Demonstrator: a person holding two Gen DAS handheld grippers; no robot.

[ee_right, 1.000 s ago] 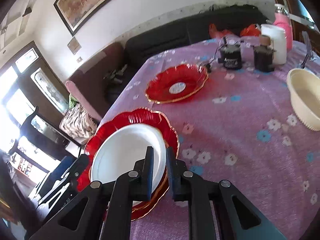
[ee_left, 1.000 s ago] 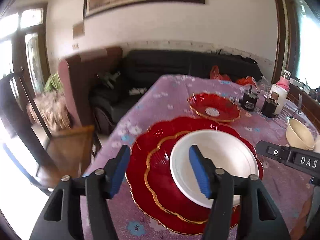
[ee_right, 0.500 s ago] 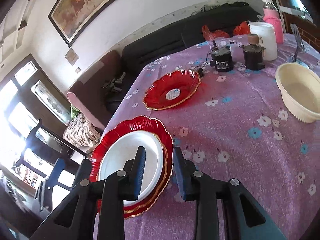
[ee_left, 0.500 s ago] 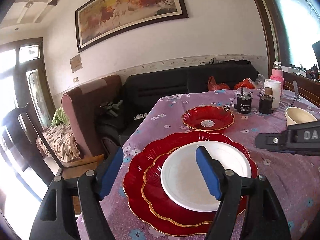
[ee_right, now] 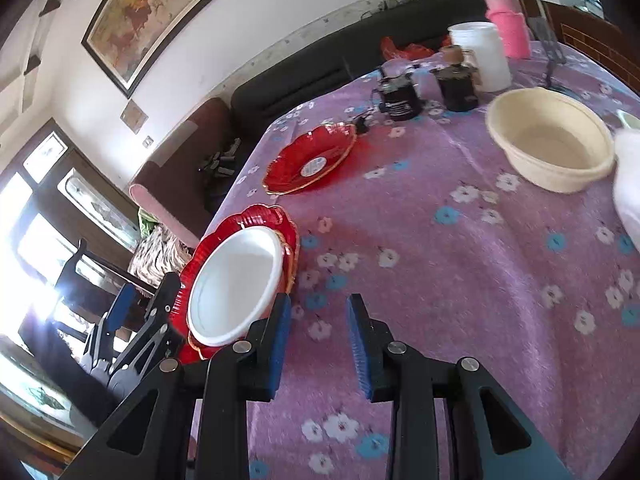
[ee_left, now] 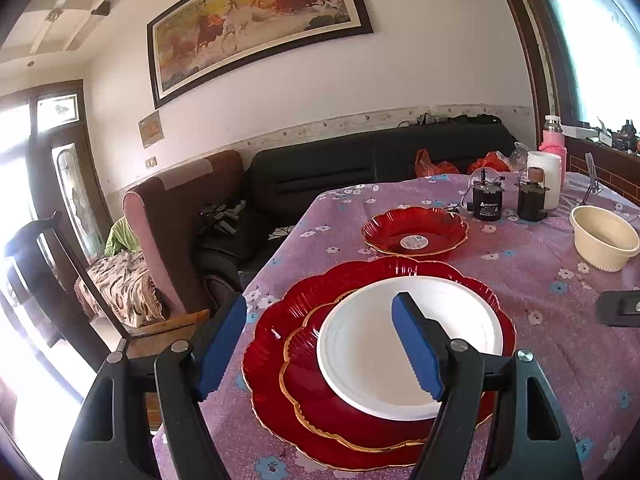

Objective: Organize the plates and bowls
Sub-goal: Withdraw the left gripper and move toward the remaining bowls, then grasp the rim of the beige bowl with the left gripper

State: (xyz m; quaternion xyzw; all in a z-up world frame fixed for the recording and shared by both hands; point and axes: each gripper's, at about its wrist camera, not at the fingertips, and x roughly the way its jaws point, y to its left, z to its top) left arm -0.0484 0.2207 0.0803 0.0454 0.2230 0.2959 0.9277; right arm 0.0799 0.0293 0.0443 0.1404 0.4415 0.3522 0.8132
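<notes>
A: Red and white are already piled together near the desk edge: a white plate (ee_left: 408, 344) lies on a smaller red plate (ee_left: 316, 392), and this one lies on the big red plate (ee_left: 276, 344). So part of your work looks done.

B: And what do you think is left for me?

A: As I judge it, two things. The small red dish (ee_left: 416, 230) sits alone further back on the purple cloth (ee_right: 440, 248), apart from the pile. The cream bowl (ee_right: 552, 148) stands well apart, on the right side of the desk. Behind them I see two dark jars (ee_right: 400, 98) and a white container (ee_right: 480, 54); I believe these are not your business.

B: How are my tongs now?

A: Your left tongs (ee_left: 320, 344) are released, spread wide over the pile, one blue pad on each side of the near rim, pressing on nothing. Your right tongs (ee_right: 320, 344) have just been opening a little; the gap is narrow and only cloth shows through it, so they grasp nothing. They are just beside the pile, at its right.

B: Then the next one?

A: The red dish or the cream bowl, I suppose; which comes first I cannot tell.
</notes>
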